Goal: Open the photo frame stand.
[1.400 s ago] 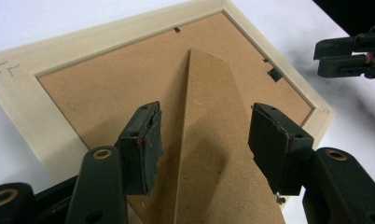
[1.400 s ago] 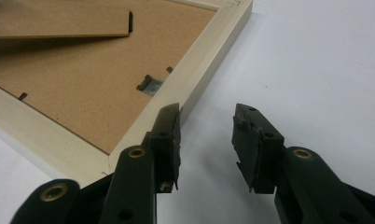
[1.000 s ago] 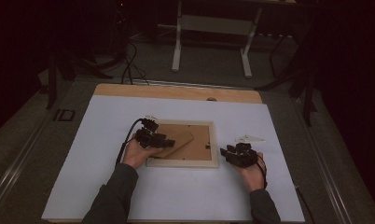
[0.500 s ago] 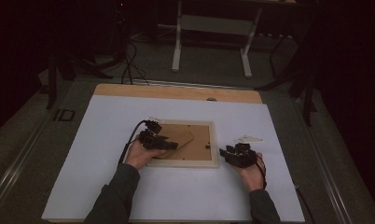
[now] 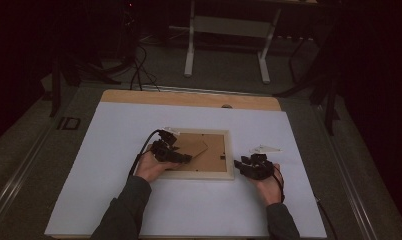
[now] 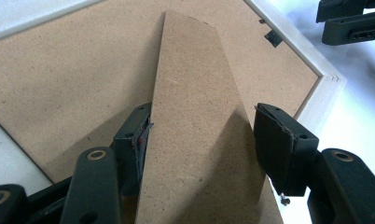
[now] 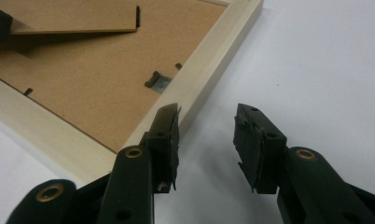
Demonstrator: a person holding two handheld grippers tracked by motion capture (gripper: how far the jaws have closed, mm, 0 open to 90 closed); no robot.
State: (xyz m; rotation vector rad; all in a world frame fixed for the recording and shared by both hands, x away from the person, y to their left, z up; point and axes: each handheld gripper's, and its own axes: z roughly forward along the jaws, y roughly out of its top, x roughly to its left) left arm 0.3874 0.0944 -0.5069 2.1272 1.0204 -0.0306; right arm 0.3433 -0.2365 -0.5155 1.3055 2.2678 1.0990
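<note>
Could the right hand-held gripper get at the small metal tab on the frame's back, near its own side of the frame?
Probably yes. The right hand-held gripper stands open beside the frame's pale rail, and the metal tab lies just past that rail, uncovered, with nothing between them.

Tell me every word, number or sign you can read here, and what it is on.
No readable text anywhere.
Frame back: bare brown board, no print.
Stand: bare, no print.
Left gripper and right gripper: no label visible.
Dark sign on the floor left of the table: too small and dim to read.
</note>
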